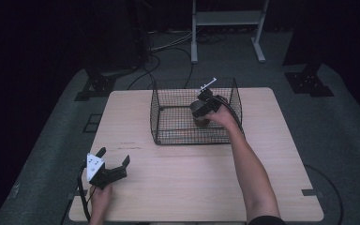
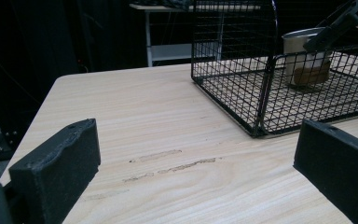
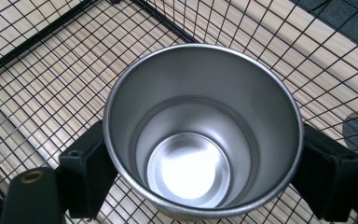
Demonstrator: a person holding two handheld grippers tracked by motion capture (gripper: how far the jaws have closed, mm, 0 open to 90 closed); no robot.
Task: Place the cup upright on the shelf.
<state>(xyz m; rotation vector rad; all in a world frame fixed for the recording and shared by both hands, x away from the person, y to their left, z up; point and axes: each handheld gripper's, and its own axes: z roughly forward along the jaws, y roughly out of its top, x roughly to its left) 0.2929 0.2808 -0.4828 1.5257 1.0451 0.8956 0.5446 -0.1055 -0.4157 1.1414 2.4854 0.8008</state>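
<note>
A steel cup (image 1: 199, 117) (image 2: 294, 49) stands upright and empty on the floor of a black wire basket (image 1: 155, 112) (image 2: 266, 88) at the table's far middle. My right gripper (image 1: 202, 108) (image 3: 204, 163) reaches down into the basket from the right. Its two black jaws sit against opposite sides of the cup (image 3: 200, 126) just under the rim. The left gripper (image 1: 114, 155) (image 2: 198, 140) rests at the near left of the table, pointed toward the basket. Its jaws are open wide with nothing between them.
The light wooden table (image 1: 183, 178) has a few faint scuff marks (image 2: 168, 163) ahead of the left gripper. Beyond the table stand a white metal frame (image 1: 227, 28), cables on the grey floor and black stand feet (image 1: 309, 82).
</note>
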